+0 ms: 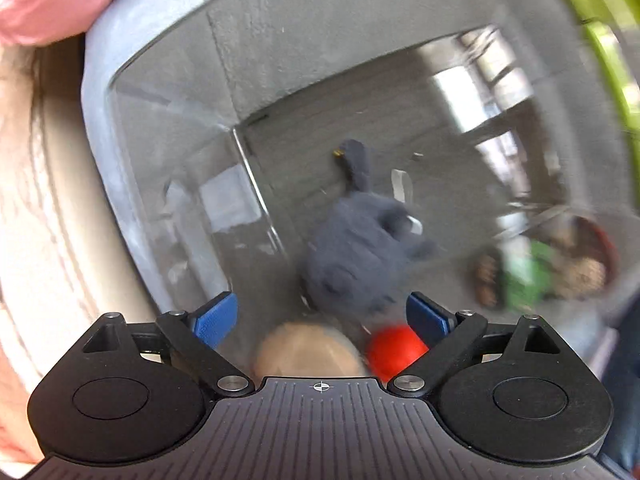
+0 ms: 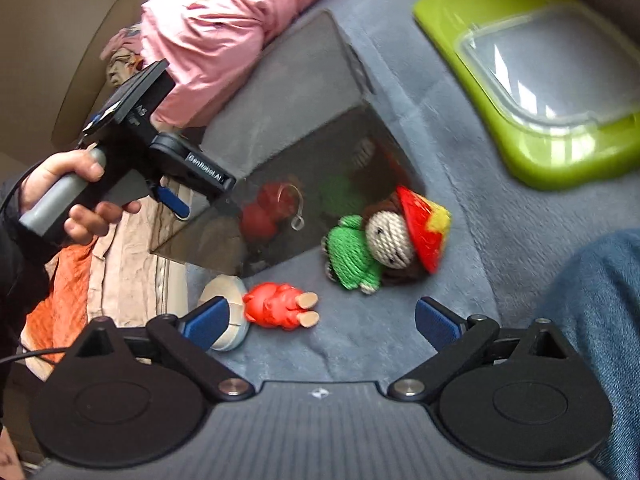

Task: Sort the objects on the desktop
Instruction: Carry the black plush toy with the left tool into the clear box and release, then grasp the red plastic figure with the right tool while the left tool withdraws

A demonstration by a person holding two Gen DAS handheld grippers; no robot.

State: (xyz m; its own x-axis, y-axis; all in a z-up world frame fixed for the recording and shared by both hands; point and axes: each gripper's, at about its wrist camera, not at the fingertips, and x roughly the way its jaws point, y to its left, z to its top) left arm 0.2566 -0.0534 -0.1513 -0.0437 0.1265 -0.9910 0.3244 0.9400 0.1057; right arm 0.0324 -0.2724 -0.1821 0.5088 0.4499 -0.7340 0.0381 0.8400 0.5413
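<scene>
A clear, dark-tinted plastic box (image 2: 304, 120) lies on a blue-grey fabric surface (image 2: 460, 208). My left gripper (image 1: 322, 320) is open and points into the box (image 1: 168, 168), where a dark grey plush toy (image 1: 356, 256) shows, blurred. Just under its fingers are a round beige disc (image 1: 310, 354) and a red toy (image 1: 394, 350). My right gripper (image 2: 322, 322) is open above the fabric. A red figure with beige feet (image 2: 280, 310) and the beige disc (image 2: 224, 320) sit by its left finger. A knitted doll (image 2: 376, 252) in green with a red hat lies beside the box.
A lime-green container with a clear lid (image 2: 540, 80) sits at the far right. Pink clothing (image 2: 216, 32) lies behind the box, orange and beige cloth (image 2: 100, 280) to its left. A hand (image 2: 72, 200) holds the left gripper (image 2: 176, 204). A denim-clad leg (image 2: 600, 320) is at the right.
</scene>
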